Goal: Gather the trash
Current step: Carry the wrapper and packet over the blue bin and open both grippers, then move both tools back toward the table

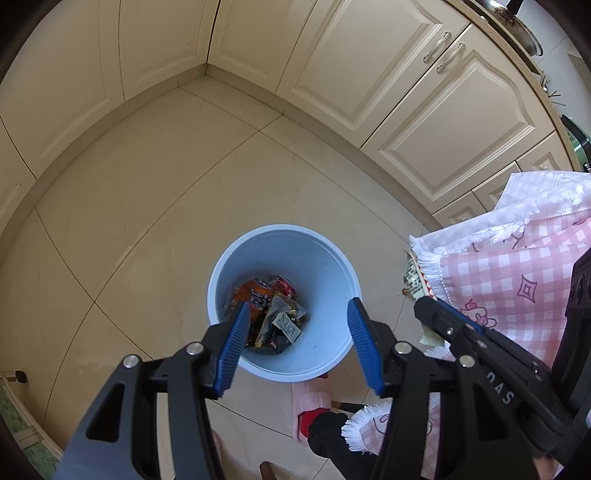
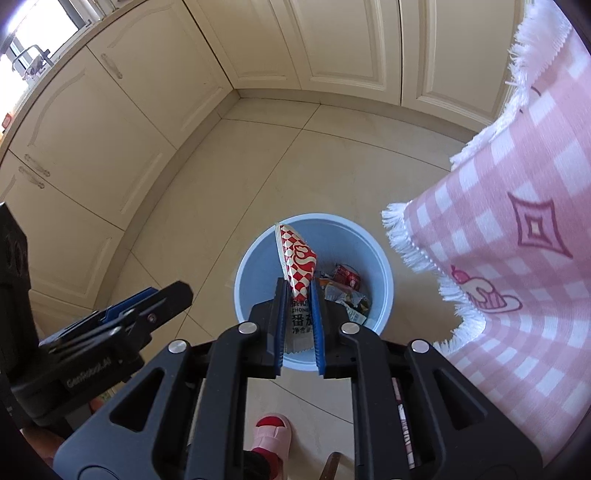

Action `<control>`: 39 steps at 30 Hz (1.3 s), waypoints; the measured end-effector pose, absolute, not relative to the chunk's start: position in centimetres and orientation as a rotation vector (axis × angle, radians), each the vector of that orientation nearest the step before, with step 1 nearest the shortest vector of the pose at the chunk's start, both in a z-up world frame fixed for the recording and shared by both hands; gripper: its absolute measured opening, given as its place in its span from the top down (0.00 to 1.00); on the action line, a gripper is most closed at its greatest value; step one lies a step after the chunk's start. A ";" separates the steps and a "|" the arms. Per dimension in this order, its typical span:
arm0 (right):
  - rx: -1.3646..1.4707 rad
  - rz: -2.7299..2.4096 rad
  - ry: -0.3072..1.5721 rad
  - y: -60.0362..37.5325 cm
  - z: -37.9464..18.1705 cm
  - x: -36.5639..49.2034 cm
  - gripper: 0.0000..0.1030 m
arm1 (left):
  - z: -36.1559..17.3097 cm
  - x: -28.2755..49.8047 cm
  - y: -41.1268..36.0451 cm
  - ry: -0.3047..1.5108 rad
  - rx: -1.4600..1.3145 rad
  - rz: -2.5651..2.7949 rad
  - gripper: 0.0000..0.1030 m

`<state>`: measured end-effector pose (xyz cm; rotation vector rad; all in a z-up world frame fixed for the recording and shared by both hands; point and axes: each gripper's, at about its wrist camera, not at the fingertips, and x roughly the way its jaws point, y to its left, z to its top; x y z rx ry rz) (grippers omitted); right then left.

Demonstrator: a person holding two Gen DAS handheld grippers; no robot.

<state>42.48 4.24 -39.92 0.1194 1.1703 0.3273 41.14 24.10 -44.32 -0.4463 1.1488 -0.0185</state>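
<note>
A round light-blue plastic bin (image 2: pixel 373 258) stands upright on the floor, holding cans and wrappers. A red-and-white checked snack packet (image 2: pixel 299 262) hangs above it.

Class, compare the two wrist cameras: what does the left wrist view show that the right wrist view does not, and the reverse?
Left wrist only: a pan on the counter, and the left gripper open and empty.

Right wrist only: the red-and-white checked wrapper between the right gripper's pads, over the bin, and a bright window.

Both: the blue bin with cans and wrappers inside, the pink checked cloth, cream cabinets, a pink slipper.

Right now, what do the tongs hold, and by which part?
Right tongs pinch the red-white snack packet by its lower half; left tongs hold nothing.
</note>
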 end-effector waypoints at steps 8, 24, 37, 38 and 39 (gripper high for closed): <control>0.119 0.318 1.167 4.6 -39.9 42.6 0.79 | -44.3 41.1 24.0 1.152 -0.434 -0.017 0.47; -0.024 0.360 1.055 6.5 -33.3 38.9 0.79 | -40.5 38.1 24.7 1.057 -0.453 -0.009 0.47; -0.011 0.369 0.802 1.3 -19.5 32.0 0.76 | -25.8 30.7 19.1 0.814 -0.361 -0.143 0.47; -0.007 0.365 0.787 0.6 -18.8 31.6 0.74 | -24.8 30.4 18.4 0.800 -0.353 -0.159 0.47; 0.000 0.358 0.767 -0.4 -17.6 30.9 0.73 | -23.8 30.1 17.6 0.787 -0.352 -0.180 0.46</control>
